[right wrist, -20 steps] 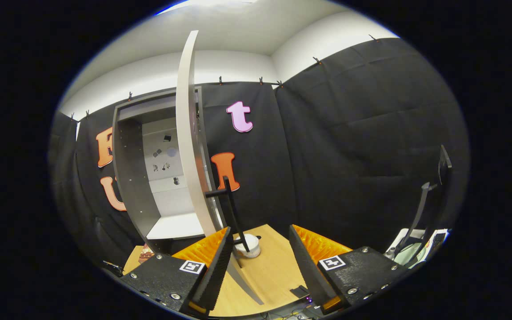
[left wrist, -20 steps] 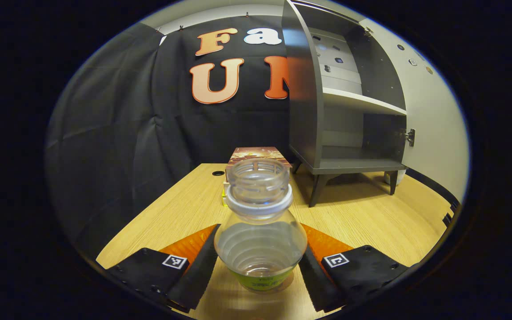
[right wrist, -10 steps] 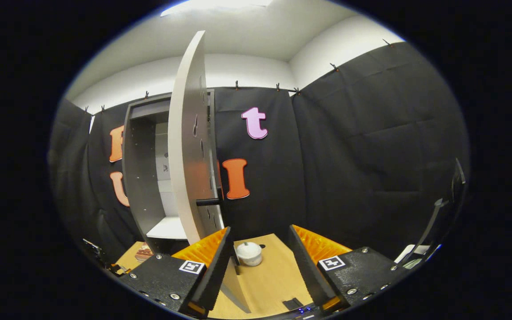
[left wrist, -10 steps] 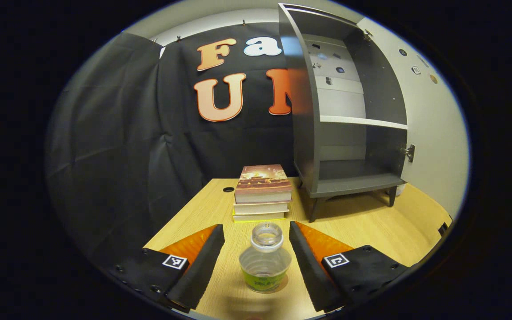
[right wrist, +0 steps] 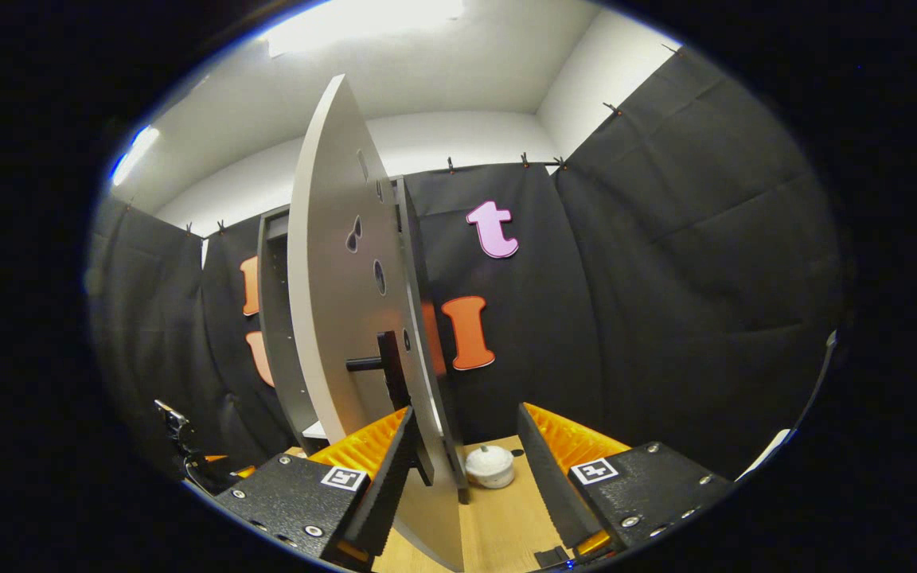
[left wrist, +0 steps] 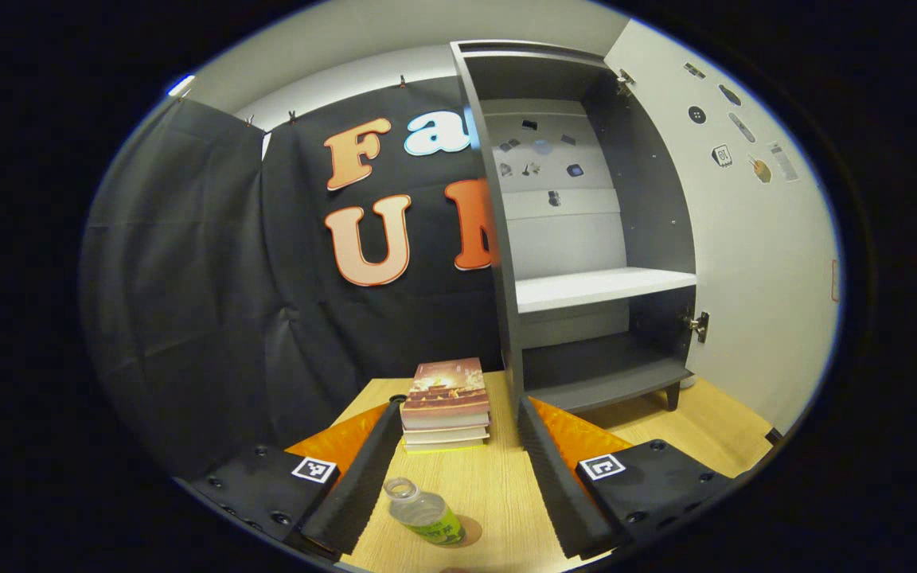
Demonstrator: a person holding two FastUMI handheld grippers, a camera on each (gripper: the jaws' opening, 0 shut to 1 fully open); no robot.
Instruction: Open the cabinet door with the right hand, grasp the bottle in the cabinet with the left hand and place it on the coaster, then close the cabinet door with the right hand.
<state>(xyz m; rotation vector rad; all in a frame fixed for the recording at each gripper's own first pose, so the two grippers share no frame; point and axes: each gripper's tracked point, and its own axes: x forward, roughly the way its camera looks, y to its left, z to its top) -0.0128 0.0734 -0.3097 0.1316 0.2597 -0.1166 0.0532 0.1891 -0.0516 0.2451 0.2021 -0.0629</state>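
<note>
Judging the door [right wrist: 347, 318] light and stiff, I mean to take its dark handle [right wrist: 385, 368], mid-frame in the right gripper view. Right claw [right wrist: 465, 461] gapes empty; left claw [left wrist: 452, 458] likewise, the bottle [left wrist: 424, 521] standing low between its fingers on the bench [left wrist: 498, 493].

Table [left wrist: 506, 485]: books [left wrist: 445, 404], cabinet [left wrist: 586, 239], coaster [left wrist: 462, 532].

cabinet door [right wrist: 347, 318] edge-on before fingers [right wrist: 383, 477], books [left wrist: 444, 404] beside cabinet [left wrist: 586, 239]
</note>
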